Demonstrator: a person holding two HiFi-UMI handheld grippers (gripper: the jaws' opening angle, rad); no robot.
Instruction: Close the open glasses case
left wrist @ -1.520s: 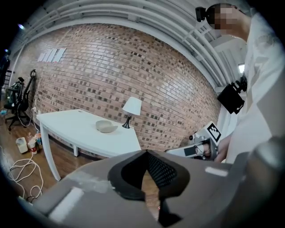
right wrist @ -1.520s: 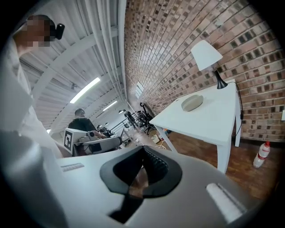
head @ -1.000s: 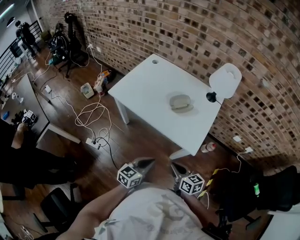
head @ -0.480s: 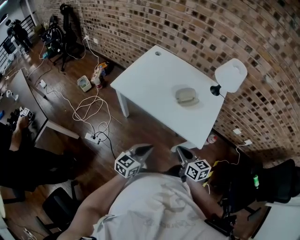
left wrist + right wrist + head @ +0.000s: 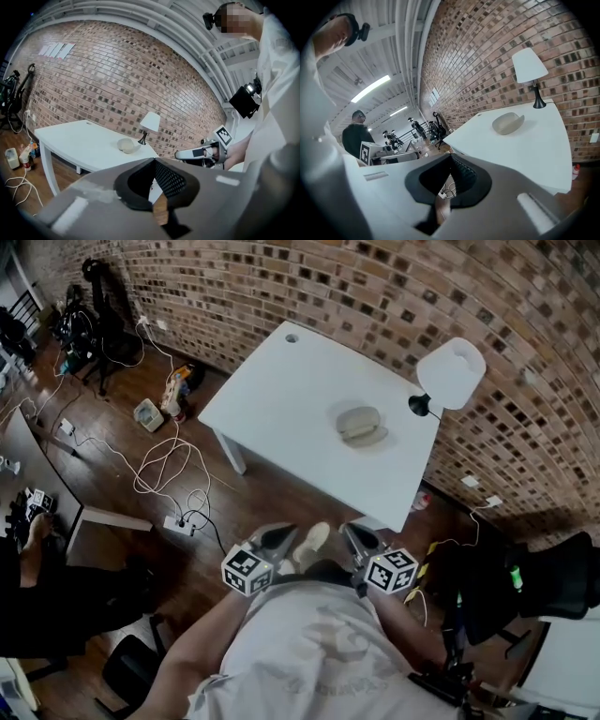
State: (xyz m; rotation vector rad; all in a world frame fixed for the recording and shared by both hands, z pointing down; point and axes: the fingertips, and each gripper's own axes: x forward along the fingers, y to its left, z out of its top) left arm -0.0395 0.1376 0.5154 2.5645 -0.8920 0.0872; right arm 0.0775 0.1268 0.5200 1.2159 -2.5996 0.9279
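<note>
Glasses case (image 5: 360, 425) lies open on the white table (image 5: 281, 399), just beside the lamp (image 5: 450, 374); closing has not begun. Left gripper (image 5: 274, 540) and right gripper (image 5: 356, 540) hang well apart from the lamp, over wooden floor (image 5: 281, 498).

Left gripper view: jaws together, empty.

Right gripper view: jaws together, empty; brick wall (image 5: 487, 47) behind the lamp.

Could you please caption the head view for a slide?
Open glasses case lies on a white table beside a lamp.
</note>
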